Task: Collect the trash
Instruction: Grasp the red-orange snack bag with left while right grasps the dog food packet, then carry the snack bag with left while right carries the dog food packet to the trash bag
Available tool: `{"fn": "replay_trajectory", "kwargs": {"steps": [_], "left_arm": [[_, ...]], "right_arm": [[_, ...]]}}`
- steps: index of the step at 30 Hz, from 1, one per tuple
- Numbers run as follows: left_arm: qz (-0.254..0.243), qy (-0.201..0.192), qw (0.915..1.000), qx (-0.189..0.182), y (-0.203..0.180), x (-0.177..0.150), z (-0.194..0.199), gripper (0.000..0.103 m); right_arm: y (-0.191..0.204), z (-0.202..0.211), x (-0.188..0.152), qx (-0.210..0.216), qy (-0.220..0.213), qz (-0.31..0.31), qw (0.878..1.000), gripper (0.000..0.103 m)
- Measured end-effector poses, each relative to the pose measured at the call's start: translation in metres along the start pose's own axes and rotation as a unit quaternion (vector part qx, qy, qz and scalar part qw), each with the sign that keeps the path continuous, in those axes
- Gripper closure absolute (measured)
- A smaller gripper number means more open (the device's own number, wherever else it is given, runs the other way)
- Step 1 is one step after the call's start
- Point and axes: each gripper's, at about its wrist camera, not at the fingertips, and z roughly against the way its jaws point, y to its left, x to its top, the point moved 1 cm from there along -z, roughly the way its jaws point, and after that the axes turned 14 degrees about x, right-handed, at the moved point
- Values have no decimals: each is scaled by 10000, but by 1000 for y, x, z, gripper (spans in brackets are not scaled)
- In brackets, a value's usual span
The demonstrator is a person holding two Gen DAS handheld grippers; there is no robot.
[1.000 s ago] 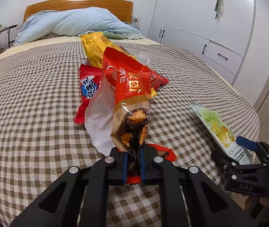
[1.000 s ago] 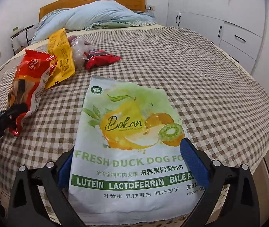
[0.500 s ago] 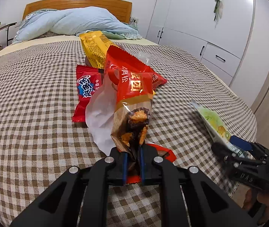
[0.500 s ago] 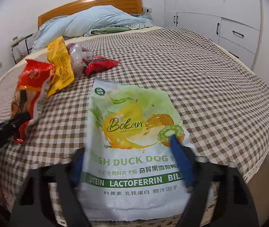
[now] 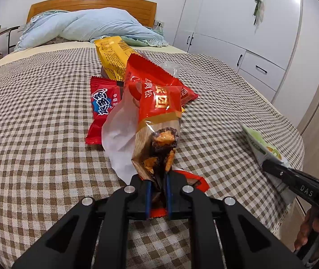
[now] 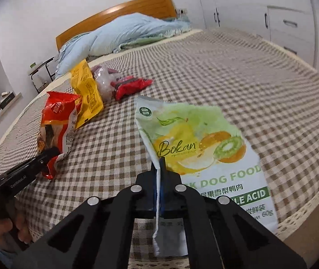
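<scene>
- Fingers, L gripper (image 5: 158, 194): pressed together on the bottom end of the red/clear snack bag (image 5: 157, 121). Bag stands up and away from the pads, long axis running straight out along the fingers; its lower corner appears to touch the checked bedspread (image 5: 36, 134).
- Fingers, R gripper (image 6: 159, 187): closed edge-on over the left side of the dog food pouch (image 6: 206, 148). Pouch tilts up at the pinched edge; rest of it lies to the right, twd the foot-end edge of the bed.
- You have one piece per gripper, so both are full. No bin or trash bag shows in either view; can't tell where the drop-off is.
- Key relation for next pick: the remaining litter sits straight ahead of L gripper, behind the held bag — red wrapper (image 5: 102, 105) flat on the spread, yellow packet (image 5: 112, 56) beyond it, clear crumpled plastic (image 5: 170, 67) just beside that.
- From R wrist view same cluster lies up-left and well apart from R gripper, so L is the nearer one, approx in line with its fingers.
- Judgement: unload first, then send L back in for the pile.
- Risk: pouch held by a thin edge only, may slip or fold when you lift.
- Blue duvet (image 5: 87, 27) at headboard, not trash, leave.
</scene>
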Motion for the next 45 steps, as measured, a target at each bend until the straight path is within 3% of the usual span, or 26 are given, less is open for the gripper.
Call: {"fn": "replay_trajectory", "kwargs": {"steps": [9, 21, 35, 45], "left_arm": [[22, -5, 10000, -5, 1, 0, 0, 96], [-101, -120, 9999, 70, -9, 2, 9, 96], [-263, -539, 9981, -115, -21, 8, 69, 96], [-346, -639, 9971, -236, -22, 1, 108, 96]], "right_arm": [[22, 40, 11, 13, -956, 509, 9941, 102], [36, 71, 10, 242, -1447, 843, 9856, 102], [45, 91, 1, 348, -1603, 1162, 9796, 101], [64, 111, -20, 709, -1541, 1429, 9751, 101]]}}
